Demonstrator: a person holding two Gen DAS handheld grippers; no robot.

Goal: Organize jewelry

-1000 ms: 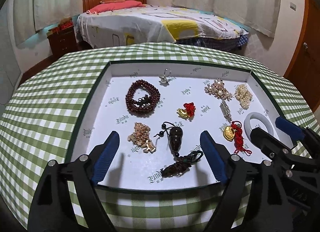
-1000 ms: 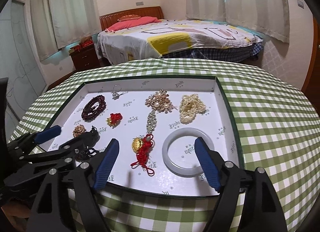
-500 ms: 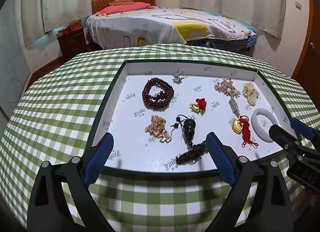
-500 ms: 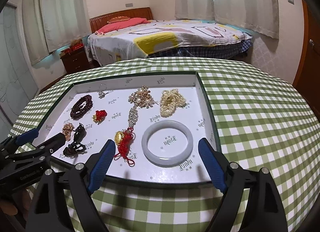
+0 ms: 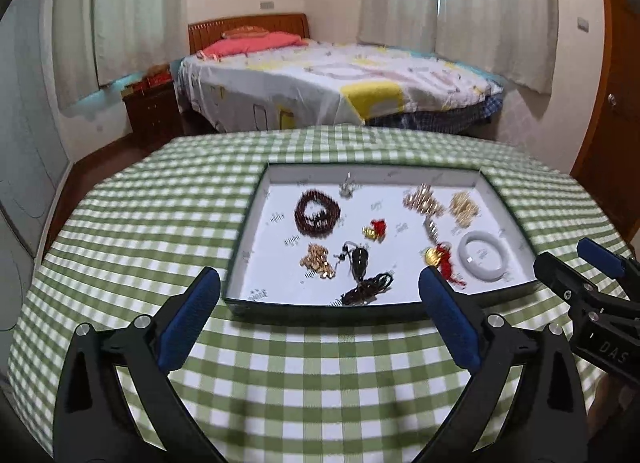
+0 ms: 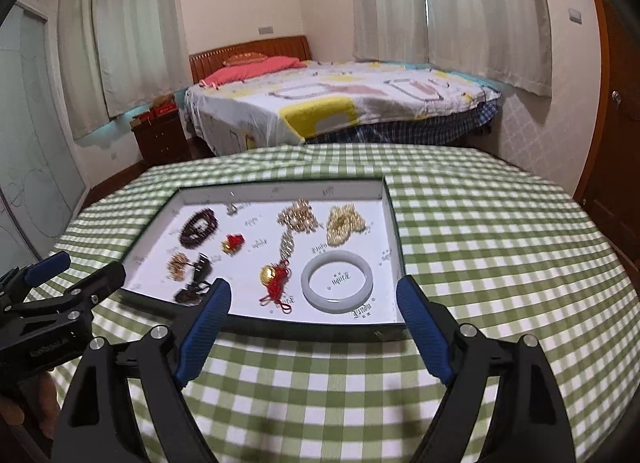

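Note:
A shallow white-lined tray (image 5: 248, 247) (image 6: 394, 239) with a dark rim sits on the green checked table. Inside lie a dark red bead bracelet (image 5: 317, 214) (image 6: 200, 228), a pale jade bangle (image 5: 484, 256) (image 6: 337, 281), a gold charm on red cord (image 5: 440, 259) (image 6: 274, 277), a pearl cluster (image 6: 344, 223), a gold brooch (image 6: 299, 217), a dark pendant (image 5: 360, 261) and several other pieces. My left gripper (image 5: 320, 307) is open and empty, in front of the tray's near edge. My right gripper (image 6: 314, 319) is open and empty, over the near edge by the bangle.
The round table with a green checked cloth (image 5: 132, 223) (image 6: 500, 247) spreads around the tray. A bed (image 5: 328, 83) and a wooden nightstand (image 5: 154, 107) stand behind it. A wooden door (image 6: 616, 123) is at the right.
Both grippers have pulled back and up from the tray, so it looks smaller and farther away. The jewelry has not moved. Both grippers stay open.

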